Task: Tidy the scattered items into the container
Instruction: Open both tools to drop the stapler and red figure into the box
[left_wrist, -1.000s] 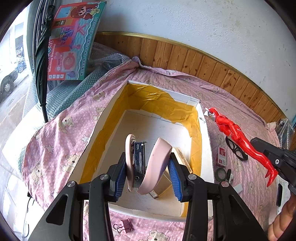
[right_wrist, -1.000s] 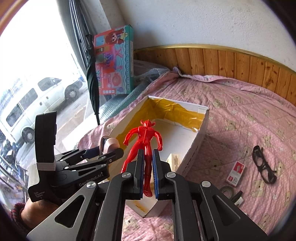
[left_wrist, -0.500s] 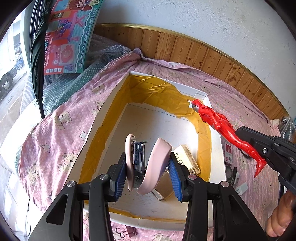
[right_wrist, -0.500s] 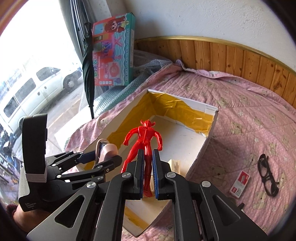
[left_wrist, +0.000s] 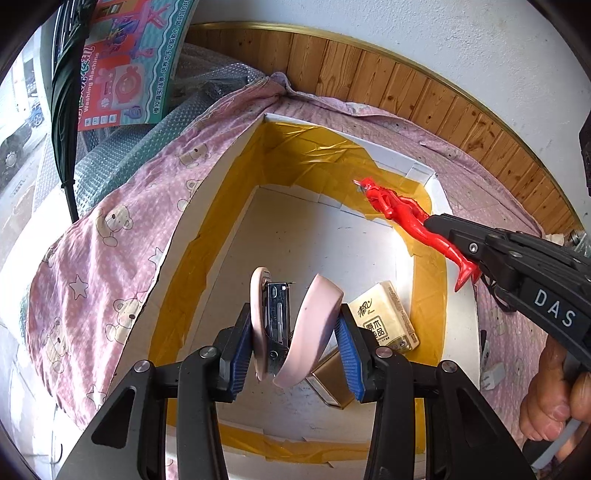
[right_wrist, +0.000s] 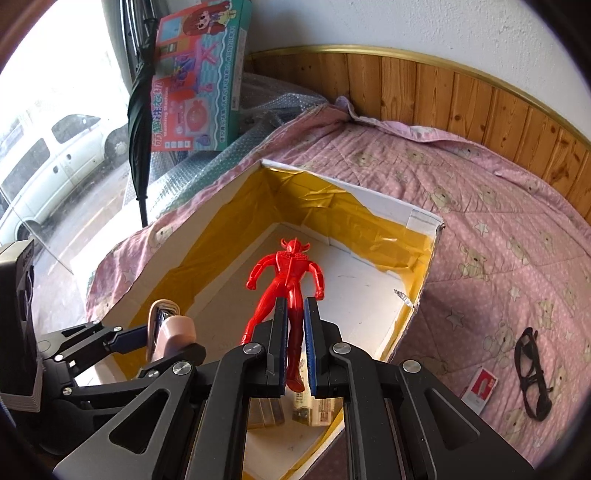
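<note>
We have moved both loads over the box (right_wrist: 424, 221): our right gripper (right_wrist: 295, 332) pinches the red figure (right_wrist: 288, 273), our left gripper (left_wrist: 295, 339) clamps the pink stapler (left_wrist: 291, 325), floor below the jaws; release comes next

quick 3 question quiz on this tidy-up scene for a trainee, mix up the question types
1. True or false: the right gripper is shut on the red toy figure.
2. Multiple choice: the left gripper holds A) black glasses B) a pink stapler C) a tissue pack.
3. Fill in: the black glasses lie on the pink bedsheet, ____ the box.

Key
1. True.
2. B, the pink stapler, held above the box floor.
3. Outside; the tissue pack is already inside.
</note>
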